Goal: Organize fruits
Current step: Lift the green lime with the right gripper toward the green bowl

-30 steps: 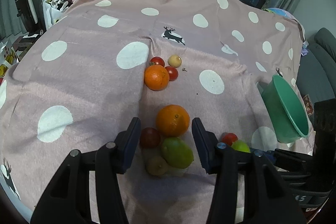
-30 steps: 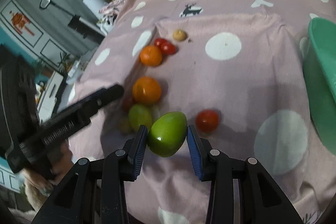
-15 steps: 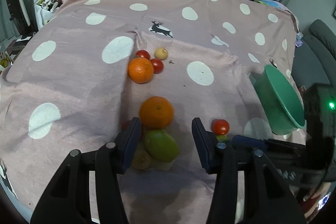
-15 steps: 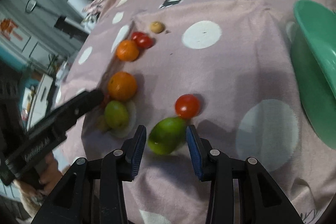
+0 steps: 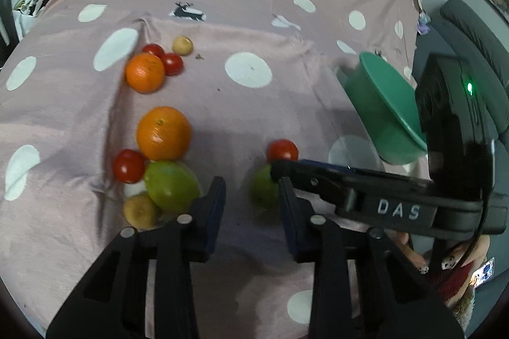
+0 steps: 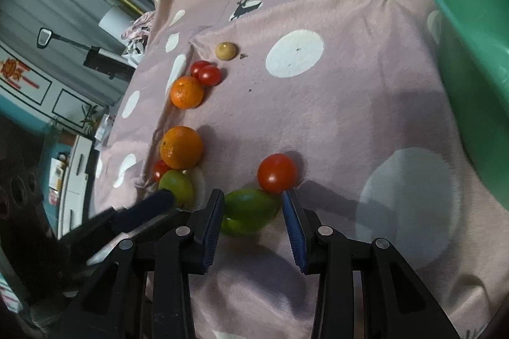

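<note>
Green mango (image 6: 249,211) between the right gripper (image 6: 253,211) jaws, beside a tomato (image 6: 276,173)

The right gripper's arm (image 5: 366,189) hid half of a green fruit (image 5: 262,189) in the left wrist view. The green bowl (image 6: 470,52) ran off the right wrist picture's edge. A small yellowish fruit (image 5: 140,210) was too blurred to identify.

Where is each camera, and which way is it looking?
Left wrist: on the left gripper, looking down at the spotted cloth; its closing jaws hold nothing; a hand shows.
Right wrist: on the right gripper, looking down at the green fruit between its fingers.
Both show the oranges, red tomatoes and green bowl.
</note>
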Demonstrator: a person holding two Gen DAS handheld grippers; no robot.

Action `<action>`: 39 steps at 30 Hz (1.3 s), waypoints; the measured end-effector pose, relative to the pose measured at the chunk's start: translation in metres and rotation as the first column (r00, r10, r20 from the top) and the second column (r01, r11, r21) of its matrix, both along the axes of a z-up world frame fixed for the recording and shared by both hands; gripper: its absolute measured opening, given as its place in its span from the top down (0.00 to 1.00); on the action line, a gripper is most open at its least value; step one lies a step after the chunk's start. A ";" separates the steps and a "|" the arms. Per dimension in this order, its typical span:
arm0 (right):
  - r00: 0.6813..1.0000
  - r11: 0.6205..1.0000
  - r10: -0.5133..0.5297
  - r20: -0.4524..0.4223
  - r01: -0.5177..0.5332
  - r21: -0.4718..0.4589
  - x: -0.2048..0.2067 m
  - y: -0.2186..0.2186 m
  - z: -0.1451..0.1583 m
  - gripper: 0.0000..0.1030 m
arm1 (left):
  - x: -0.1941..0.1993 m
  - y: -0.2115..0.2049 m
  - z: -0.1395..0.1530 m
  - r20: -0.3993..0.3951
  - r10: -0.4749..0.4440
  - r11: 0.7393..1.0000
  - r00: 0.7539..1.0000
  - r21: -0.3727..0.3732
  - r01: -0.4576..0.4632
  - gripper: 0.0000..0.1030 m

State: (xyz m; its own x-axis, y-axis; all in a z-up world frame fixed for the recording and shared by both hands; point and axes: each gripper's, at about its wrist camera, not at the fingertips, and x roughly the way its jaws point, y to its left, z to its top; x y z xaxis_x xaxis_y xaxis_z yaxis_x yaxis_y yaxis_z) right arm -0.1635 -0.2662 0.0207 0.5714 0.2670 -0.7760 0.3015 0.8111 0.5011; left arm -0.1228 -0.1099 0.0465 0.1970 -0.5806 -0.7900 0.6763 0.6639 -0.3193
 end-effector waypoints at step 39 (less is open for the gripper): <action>0.981 1.000 -0.029 0.194 0.027 0.012 -0.014 0.004 0.046 0.63 | -0.010 -0.021 0.034 0.062 -0.028 0.995 0.998 -0.097 0.034 0.67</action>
State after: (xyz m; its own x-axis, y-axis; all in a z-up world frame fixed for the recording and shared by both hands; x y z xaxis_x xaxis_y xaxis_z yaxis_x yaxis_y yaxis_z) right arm -0.1778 -0.2625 0.0662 0.7182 0.2560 -0.6470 0.2200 0.7986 0.5602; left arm -0.1323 -0.1308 0.0806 0.2236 -0.6611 -0.7162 0.7158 0.6101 -0.3396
